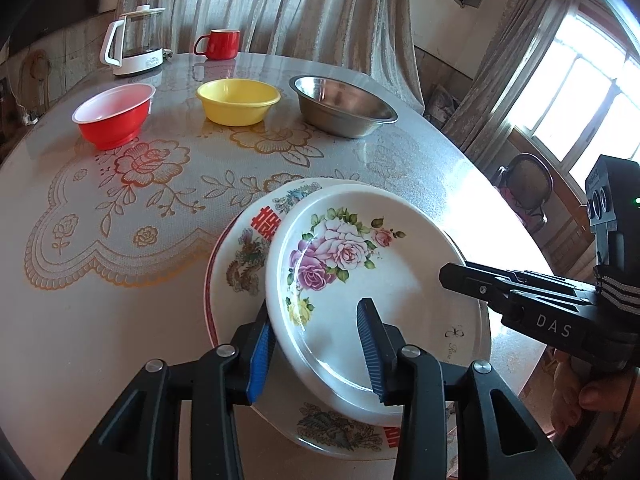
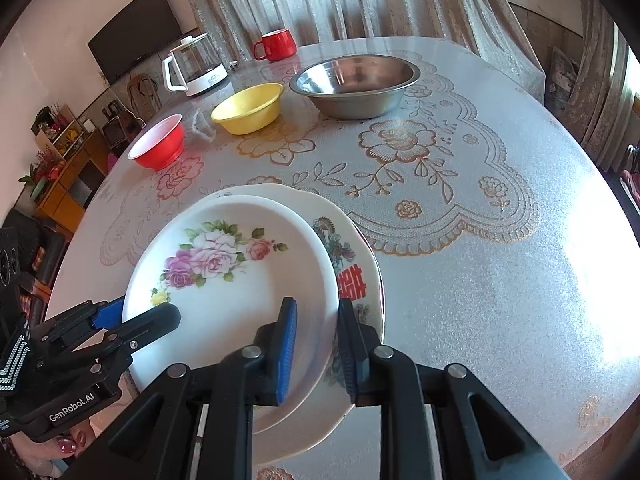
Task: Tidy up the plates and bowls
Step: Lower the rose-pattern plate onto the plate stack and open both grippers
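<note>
Left wrist: your left gripper [image 1: 318,340] straddles the rose plate [image 1: 360,280] rim, fingers spread, plate tilted on the stack.

Right wrist: your right gripper [image 2: 318,354] brackets the opposite rim, also spread, equally near.

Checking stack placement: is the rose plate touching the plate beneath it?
Touching. In the left wrist view the rose plate lies tilted on the red-character plate, straddled by the left claw.
</note>
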`<state>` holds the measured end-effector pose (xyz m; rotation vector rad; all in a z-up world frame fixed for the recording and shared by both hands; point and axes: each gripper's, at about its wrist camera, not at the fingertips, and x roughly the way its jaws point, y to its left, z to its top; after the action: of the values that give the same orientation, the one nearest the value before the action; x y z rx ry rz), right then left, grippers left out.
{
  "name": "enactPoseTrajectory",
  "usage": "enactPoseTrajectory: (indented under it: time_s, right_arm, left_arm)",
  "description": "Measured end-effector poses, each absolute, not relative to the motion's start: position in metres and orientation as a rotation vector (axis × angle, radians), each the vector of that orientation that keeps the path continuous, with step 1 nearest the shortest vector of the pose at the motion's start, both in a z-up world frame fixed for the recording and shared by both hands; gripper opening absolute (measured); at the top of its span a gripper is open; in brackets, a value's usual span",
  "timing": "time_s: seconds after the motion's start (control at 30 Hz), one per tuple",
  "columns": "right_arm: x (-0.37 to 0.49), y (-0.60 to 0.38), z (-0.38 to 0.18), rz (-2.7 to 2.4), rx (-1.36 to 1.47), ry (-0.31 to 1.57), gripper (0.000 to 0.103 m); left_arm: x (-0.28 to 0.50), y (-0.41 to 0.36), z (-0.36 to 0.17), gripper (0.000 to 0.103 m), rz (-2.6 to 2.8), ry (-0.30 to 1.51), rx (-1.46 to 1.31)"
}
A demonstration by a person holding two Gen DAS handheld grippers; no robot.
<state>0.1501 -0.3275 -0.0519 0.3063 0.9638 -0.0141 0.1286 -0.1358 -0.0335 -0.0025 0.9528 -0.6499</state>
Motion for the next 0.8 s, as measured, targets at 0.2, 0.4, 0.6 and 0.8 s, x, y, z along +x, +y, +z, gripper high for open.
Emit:
enactPoseTrajectory:
  time_s: [0.2, 0.4, 0.6, 0.8]
  right_arm:
    - [0.147, -0.329, -0.051, -0.02, 0.31, 0.954, 0.019]
    - [0.142, -0.327, -0.049, -0.068, 0.286, 0.936, 0.018]
    - [0.142, -0.33, -0.05, -0.052, 0.311, 0.926, 0.02]
    - [0.144, -0.321, -0.051, -0.054, 0.287, 0.922, 0.021]
  left_arm:
    - [0.128, -0.139, -0.034, 0.051, -0.674, 0.941, -0.002]
    - [0.127, -0.146, -0.036, 0.053, -0.684, 0.937, 0.021]
    - [0.131, -0.137, -0.029, 0.054, -0.662, 0.92, -0.008]
    - [0.135, -0.14, -0.029, 0.055, -0.668, 0.9, 0.029]
